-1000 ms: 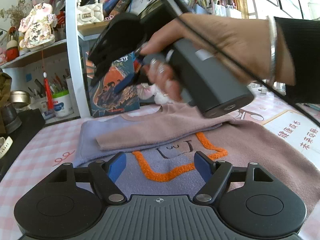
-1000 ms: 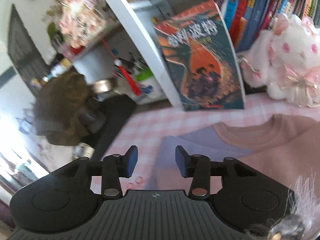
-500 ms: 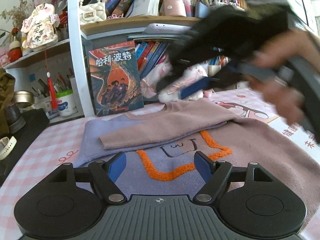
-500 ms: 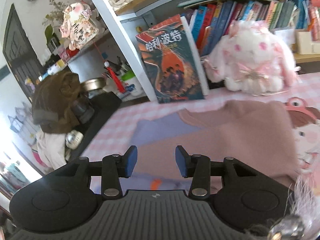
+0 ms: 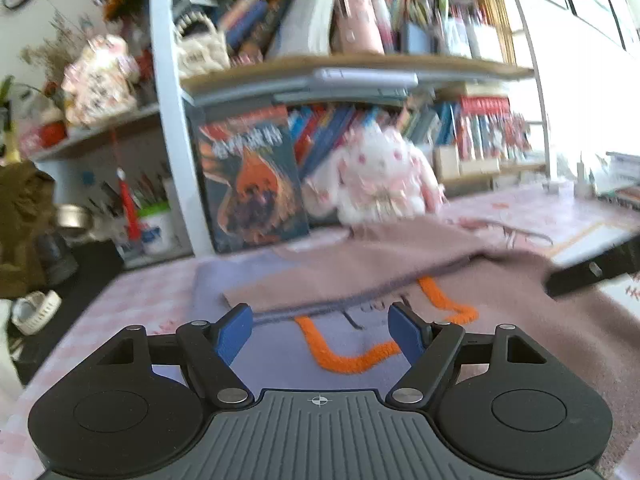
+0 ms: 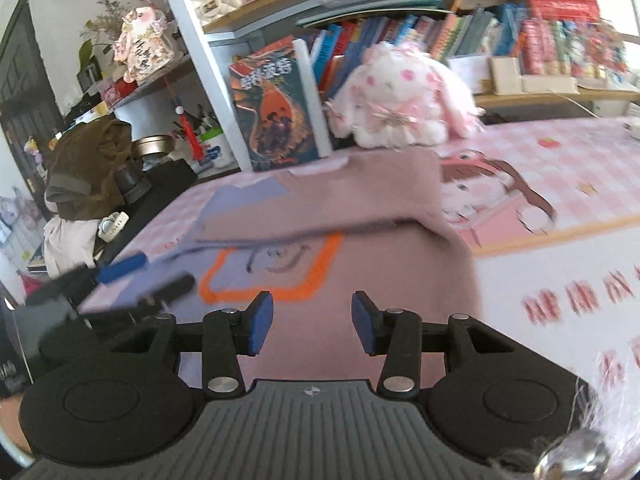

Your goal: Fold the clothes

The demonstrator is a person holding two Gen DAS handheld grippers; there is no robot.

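The mauve and lilac sweater [image 6: 360, 208] lies flat on the pink checked tabletop [image 6: 560, 152], one sleeve folded across its orange-outlined chest. Behind it a dragon-cover book [image 6: 276, 112] and a white plush rabbit [image 6: 400, 96] lean against a crowded bookshelf [image 5: 360, 64]. The left tool [image 5: 320, 330] stands wide and empty over the sweater; the right tool [image 6: 312, 322] stands narrower, also empty.

sweater [image 6: 360, 208] lies on the table [image 6: 560, 168], book [image 6: 276, 112] and plush rabbit [image 6: 404, 96] behind it.
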